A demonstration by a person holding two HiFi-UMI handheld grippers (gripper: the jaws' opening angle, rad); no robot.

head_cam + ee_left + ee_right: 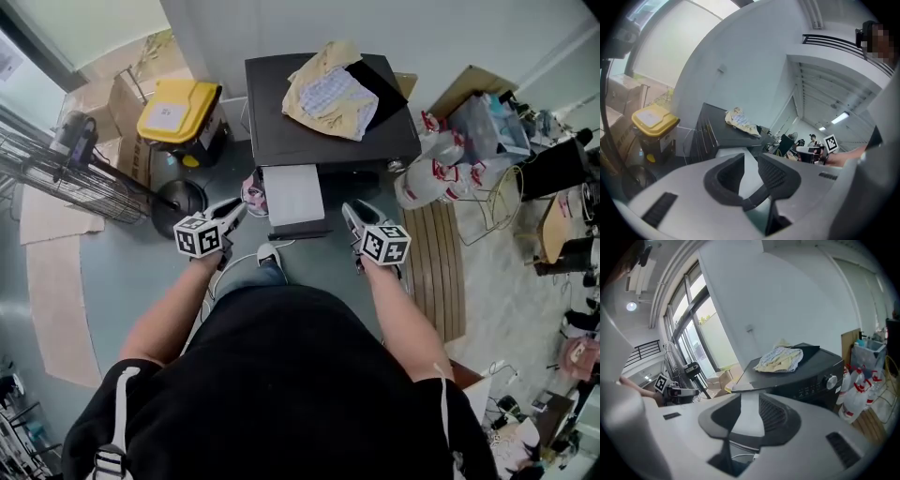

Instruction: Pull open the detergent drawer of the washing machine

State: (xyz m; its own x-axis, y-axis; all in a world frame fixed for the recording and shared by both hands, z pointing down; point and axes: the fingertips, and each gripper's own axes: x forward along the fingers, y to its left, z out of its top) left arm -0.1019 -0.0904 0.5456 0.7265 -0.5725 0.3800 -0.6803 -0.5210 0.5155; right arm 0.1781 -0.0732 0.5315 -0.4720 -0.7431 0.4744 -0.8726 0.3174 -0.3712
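Looks like the detergent drawer (293,195) is already out past the washing machine (281,141) front edge, so left tongs (238,208) and right tongs (350,213) just flank it, part-open and empty.

The washing machine (281,131) stands against the wall, with a cloth (330,91) on top. Its detergent drawer (293,197) juts toward the person, between the left gripper (234,212) and right gripper (351,217). A bin (178,112) sits left of the machine and bottles (431,173) sit right of it.
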